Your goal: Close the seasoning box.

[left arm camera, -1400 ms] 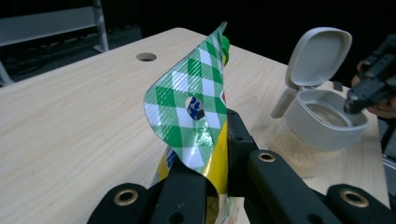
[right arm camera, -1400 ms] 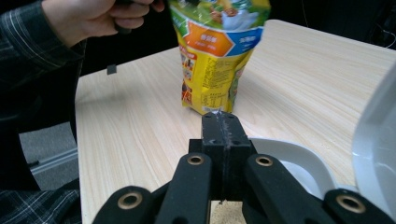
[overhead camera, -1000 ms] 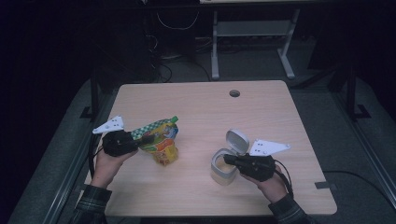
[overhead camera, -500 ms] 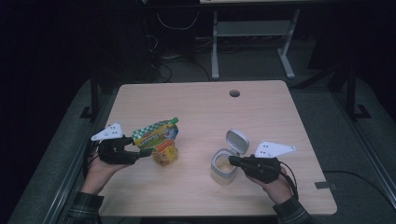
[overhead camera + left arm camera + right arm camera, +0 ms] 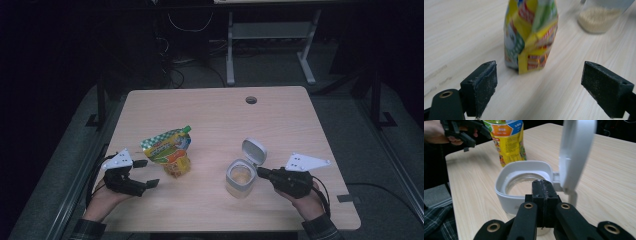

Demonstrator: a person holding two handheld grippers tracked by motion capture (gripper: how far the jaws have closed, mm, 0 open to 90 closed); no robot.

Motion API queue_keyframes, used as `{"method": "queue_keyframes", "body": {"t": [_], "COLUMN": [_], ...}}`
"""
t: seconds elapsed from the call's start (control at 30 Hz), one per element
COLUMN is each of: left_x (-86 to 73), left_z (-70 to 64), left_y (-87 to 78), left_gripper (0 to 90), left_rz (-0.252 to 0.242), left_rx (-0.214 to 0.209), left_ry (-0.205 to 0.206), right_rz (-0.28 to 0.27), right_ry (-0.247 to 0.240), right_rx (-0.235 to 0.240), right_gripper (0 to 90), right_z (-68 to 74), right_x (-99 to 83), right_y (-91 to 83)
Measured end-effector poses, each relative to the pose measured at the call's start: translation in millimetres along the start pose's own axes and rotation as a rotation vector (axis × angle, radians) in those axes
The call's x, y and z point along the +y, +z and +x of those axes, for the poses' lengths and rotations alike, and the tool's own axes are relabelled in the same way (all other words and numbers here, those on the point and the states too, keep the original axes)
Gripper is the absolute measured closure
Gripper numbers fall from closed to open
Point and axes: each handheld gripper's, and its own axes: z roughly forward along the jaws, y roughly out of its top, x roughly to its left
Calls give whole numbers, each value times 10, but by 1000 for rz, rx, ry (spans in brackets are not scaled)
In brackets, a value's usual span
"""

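left gripper (image 5: 146,173) spread wide, just off the colourful snack pouch (image 5: 167,150) standing left of centre on the table (image 5: 215,115), right gripper (image 5: 261,172) pressed together against the rim of the open-lidded jar (image 5: 240,177), holding nothing

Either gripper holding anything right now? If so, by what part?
Nothing is held. The left gripper is open, short of the yellow pouch, which stands free. The right gripper is shut with nothing between its jaws, at the rim of the open jar.

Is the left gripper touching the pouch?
Apart. In the left gripper view the left gripper is open, with bare table between its jaws and the pouch.
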Motion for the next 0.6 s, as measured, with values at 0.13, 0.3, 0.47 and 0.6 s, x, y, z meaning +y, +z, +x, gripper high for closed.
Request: {"method": "queue_keyframes", "body": {"t": [0.13,0.3,0.47,0.6], "left_x": [-75,-138,-151,-158], "left_z": [-34,-62,-52,-58], "left_y": [53,131,168,193], "left_gripper": [134,134,136,137], "left_rz": [14,50,50,57], "left_rx": [2,13,17,15], "left_ry": [-11,2,3,1], "right_rz": [2,-4,-14,-19], "right_ry": [-3,24,60,69], "right_rx": [-16,-62,-107,-115], "right_gripper": [898,898,898,898], "right_z": [-47,-155,-281,-339], "right_x": [-34,-91,-124,-122], "right_y": [-64,-140,-180,-154]}}
